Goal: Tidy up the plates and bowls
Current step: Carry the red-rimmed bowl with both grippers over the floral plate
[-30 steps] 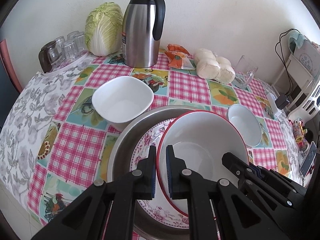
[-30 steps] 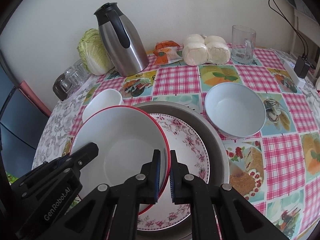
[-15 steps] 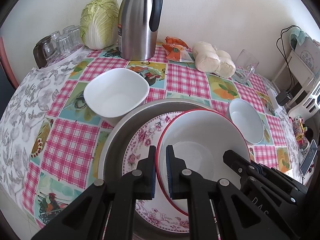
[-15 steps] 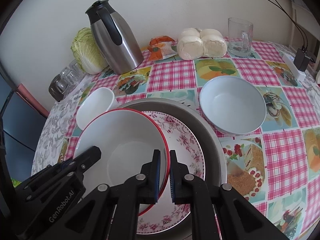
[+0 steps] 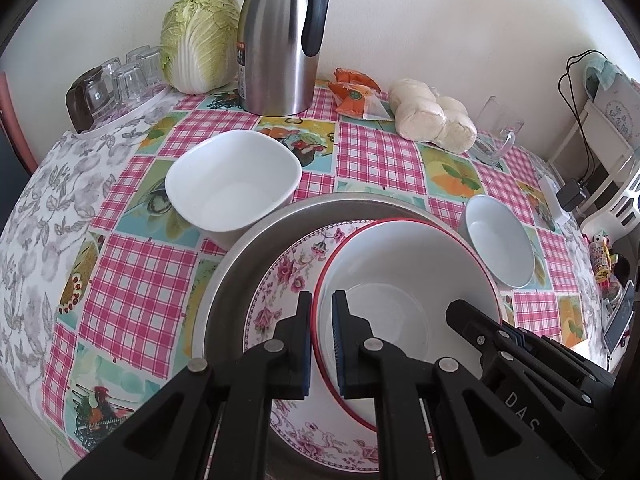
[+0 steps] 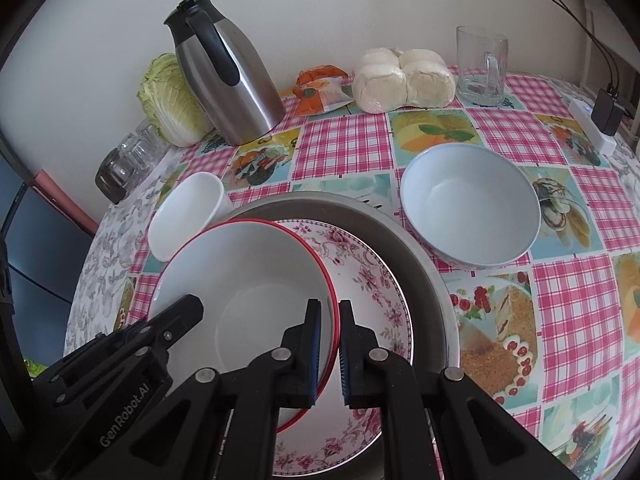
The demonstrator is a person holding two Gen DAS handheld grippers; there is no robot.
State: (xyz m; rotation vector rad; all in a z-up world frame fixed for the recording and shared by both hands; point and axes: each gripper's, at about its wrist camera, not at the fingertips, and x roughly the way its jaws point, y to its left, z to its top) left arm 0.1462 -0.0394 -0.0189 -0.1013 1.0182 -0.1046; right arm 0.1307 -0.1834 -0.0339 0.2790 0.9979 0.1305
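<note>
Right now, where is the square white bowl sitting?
The square white bowl sits on the checked tablecloth in the left wrist view, left of the metal tray and in front of the steel jug.

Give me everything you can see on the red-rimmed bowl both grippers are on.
The red-rimmed bowl is round, deep, glossy white inside with a thin red line round its lip, empty, ceramic-looking. It sits over the floral plate, which lies in the metal basin, off-centre toward the left side. The left gripper pinches one edge of its rim, the right gripper the opposite edge.
</note>
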